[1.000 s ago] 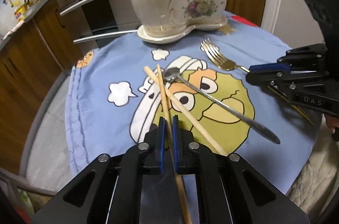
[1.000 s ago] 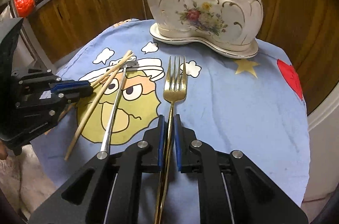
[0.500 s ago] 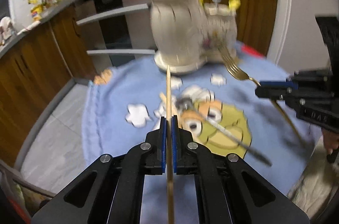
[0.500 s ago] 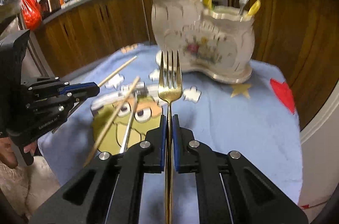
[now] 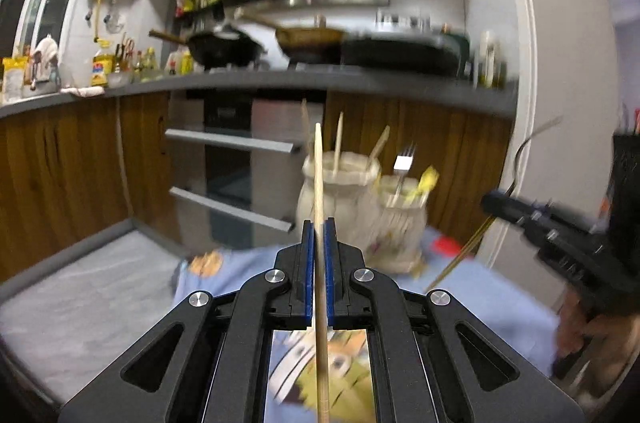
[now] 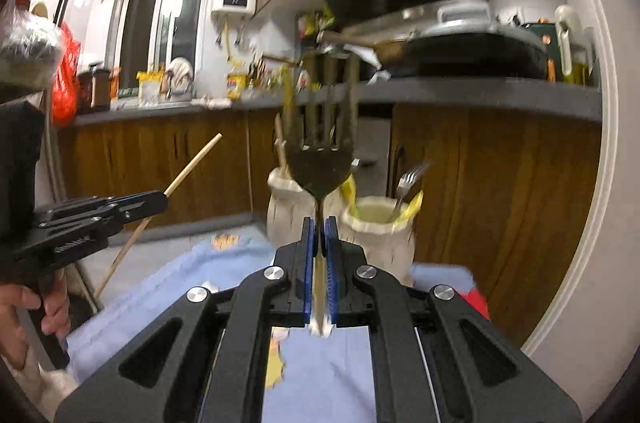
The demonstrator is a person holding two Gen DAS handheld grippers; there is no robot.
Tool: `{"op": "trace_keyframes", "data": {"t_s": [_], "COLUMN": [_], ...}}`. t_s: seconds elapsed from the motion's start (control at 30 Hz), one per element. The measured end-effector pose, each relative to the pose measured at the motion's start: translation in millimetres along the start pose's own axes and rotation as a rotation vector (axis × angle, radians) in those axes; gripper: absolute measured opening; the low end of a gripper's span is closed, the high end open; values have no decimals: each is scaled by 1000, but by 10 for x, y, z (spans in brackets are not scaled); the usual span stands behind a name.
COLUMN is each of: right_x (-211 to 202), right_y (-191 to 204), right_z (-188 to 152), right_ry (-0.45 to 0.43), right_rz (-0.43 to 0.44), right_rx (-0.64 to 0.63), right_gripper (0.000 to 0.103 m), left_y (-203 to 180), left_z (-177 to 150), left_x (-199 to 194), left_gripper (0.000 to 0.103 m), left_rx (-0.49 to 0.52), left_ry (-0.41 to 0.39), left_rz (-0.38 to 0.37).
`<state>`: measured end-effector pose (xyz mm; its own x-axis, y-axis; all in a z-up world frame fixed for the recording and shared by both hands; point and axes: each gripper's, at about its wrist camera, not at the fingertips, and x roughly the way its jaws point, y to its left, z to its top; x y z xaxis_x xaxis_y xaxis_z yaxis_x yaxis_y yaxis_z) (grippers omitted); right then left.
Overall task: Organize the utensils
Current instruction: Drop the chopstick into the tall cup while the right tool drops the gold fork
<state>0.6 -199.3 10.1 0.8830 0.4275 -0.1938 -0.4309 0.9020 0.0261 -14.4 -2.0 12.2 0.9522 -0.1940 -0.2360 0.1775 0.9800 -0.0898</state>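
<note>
Left gripper (image 5: 319,235) clamps one chopstick (image 5: 318,175), right gripper (image 6: 319,235) clamps one gold fork (image 6: 320,163), above one two-cup holder (image 6: 376,231)

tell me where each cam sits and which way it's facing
Left wrist: on the left gripper, looking along its jaws, shut on a chopstick, toward the ceramic holder and stove; the right gripper shows too.
Right wrist: on the right gripper, jaws shut on a gold fork, facing the same holder; the left gripper and a hand show.
Shared: holder, blue cloth.
</note>
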Motion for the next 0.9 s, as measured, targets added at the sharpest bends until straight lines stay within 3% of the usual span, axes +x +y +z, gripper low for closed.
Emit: {"op": "trace_keyframes", "data": {"t_s": [0.23,0.37,0.47,0.6,0.9], "right_x": [189,308,458,656,1043], "right_y": [-248,-381,-509,-660,-783], "right_z": [506,763,889,929,776], "right_ry": [-87,-139,-150,-152,-122], "right_rz": [7,5,15,32,22], "right_rx": [55,71,98,139,156], "right_gripper": [6,6,6,6,6], "left_y": [25,22,23,60,73], "left_z": [606,809,910,942,889], "left_x": [258,581,914,1297,1607], "left_gripper": [5,5,5,5,5], "left_rx": [-76,-105,-126,-138,-116], "left_ry": [-172,-208,-185,-167,-204], "left_rz": [-129,-177,-202,-163,-123]}}
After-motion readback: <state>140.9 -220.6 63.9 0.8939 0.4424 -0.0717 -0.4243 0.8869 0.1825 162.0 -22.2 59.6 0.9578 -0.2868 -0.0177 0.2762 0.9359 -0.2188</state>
